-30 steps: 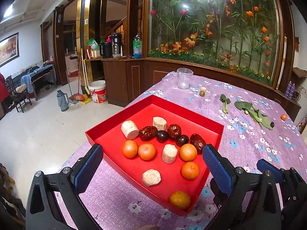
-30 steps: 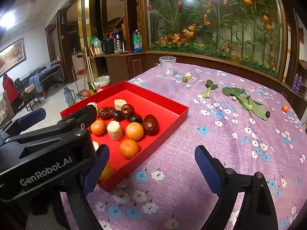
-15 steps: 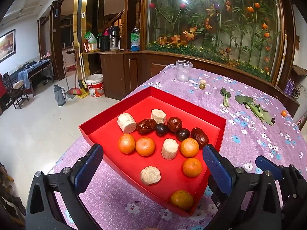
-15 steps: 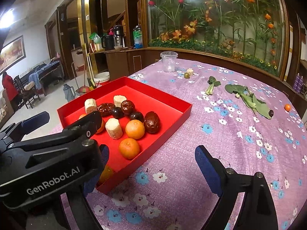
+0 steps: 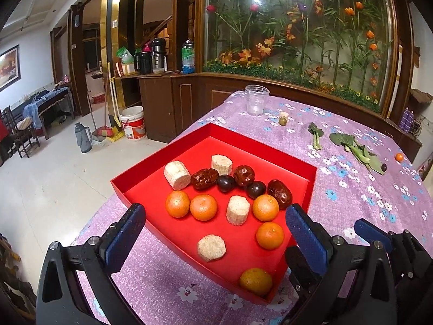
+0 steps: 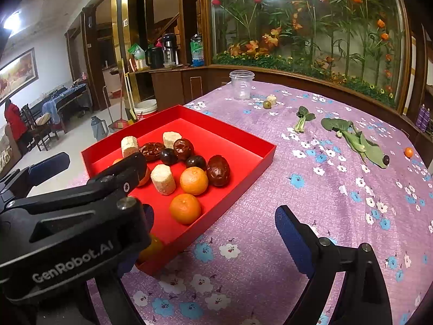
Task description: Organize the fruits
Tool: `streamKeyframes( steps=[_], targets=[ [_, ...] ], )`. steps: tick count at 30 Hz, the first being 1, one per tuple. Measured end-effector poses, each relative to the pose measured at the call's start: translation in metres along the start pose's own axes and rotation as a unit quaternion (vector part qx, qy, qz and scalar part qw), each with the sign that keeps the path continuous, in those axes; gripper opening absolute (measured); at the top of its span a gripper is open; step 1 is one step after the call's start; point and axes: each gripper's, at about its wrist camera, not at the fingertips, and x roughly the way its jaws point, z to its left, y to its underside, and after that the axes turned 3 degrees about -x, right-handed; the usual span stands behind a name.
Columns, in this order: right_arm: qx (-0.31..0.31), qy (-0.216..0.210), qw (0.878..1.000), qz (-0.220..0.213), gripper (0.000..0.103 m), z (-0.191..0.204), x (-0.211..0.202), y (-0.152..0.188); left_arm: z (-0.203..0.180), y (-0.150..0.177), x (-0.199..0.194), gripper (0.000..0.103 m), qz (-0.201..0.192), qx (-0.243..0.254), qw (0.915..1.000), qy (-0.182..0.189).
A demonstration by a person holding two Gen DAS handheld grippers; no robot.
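Both claws wide open, empty: left claw (image 5: 215,233) over red tray (image 5: 311,187) on tabletop (image 6: 311,189); right claw (image 6: 213,233) beside. Tangerines (image 5: 204,207) in tray: light, round, likely roll; pinch across middle, gently.

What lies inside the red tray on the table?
The red tray holds six oranges, four pale cut chunks, three wrinkled red dates and two dark round fruits. In the right wrist view, the left gripper covers some.

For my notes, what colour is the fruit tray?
Red tray, clearest in the left wrist view.
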Motion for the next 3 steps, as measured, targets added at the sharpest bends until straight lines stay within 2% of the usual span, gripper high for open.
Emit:
streamKeyframes(
  steps=[3],
  targets=[
    [0.004,-0.001,1.000,-0.001,0.094,-0.0006,-0.0010,-0.0003,-0.0018,-0.0001,-0.0019,0.103,-0.001,0.000,1.0000,0.000]
  ],
)
